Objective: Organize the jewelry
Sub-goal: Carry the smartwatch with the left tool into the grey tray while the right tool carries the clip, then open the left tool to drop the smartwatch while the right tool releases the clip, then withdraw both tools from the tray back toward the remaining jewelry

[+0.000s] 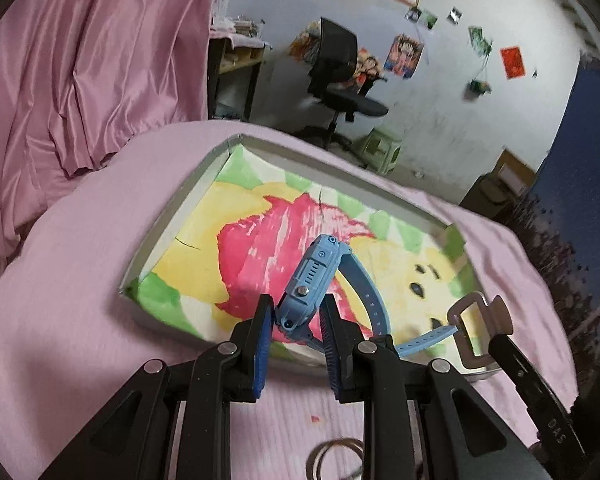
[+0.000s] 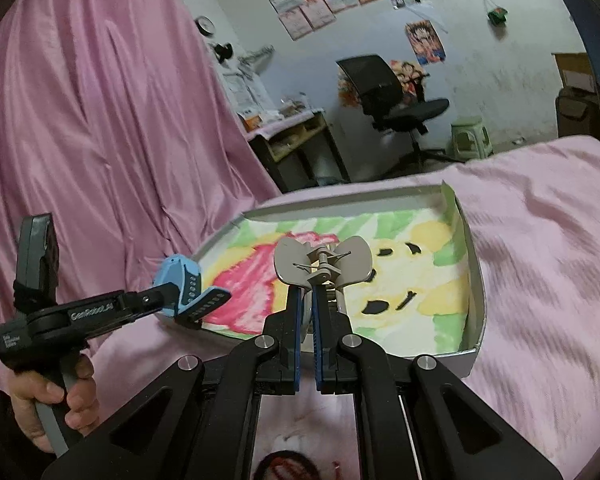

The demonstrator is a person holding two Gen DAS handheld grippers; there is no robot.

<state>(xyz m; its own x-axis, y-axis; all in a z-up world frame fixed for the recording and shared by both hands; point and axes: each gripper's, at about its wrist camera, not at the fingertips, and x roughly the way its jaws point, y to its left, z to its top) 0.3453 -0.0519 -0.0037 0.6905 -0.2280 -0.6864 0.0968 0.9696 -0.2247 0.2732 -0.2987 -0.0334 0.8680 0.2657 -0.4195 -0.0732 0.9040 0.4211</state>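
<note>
My left gripper (image 1: 296, 320) is shut on a blue watch (image 1: 312, 280) and holds it above the near edge of a shallow tray (image 1: 172, 232) lined with a painted picture. The watch strap (image 1: 380, 308) hangs to the right. In the right wrist view the left gripper (image 2: 172, 296) with the watch (image 2: 180, 280) is at the tray's left edge (image 2: 220, 236). My right gripper (image 2: 308, 300) is shut on a beige hair claw clip (image 2: 324, 264) and holds it over the tray. The clip also shows in the left wrist view (image 1: 476, 320).
The tray lies on a pink cloth (image 1: 80, 280) over a table. Metal rings (image 1: 336, 456) lie near the front edge below the left gripper. A pink curtain (image 1: 80, 60) hangs at left. An office chair (image 2: 392, 92) and green stool (image 2: 472, 136) stand behind.
</note>
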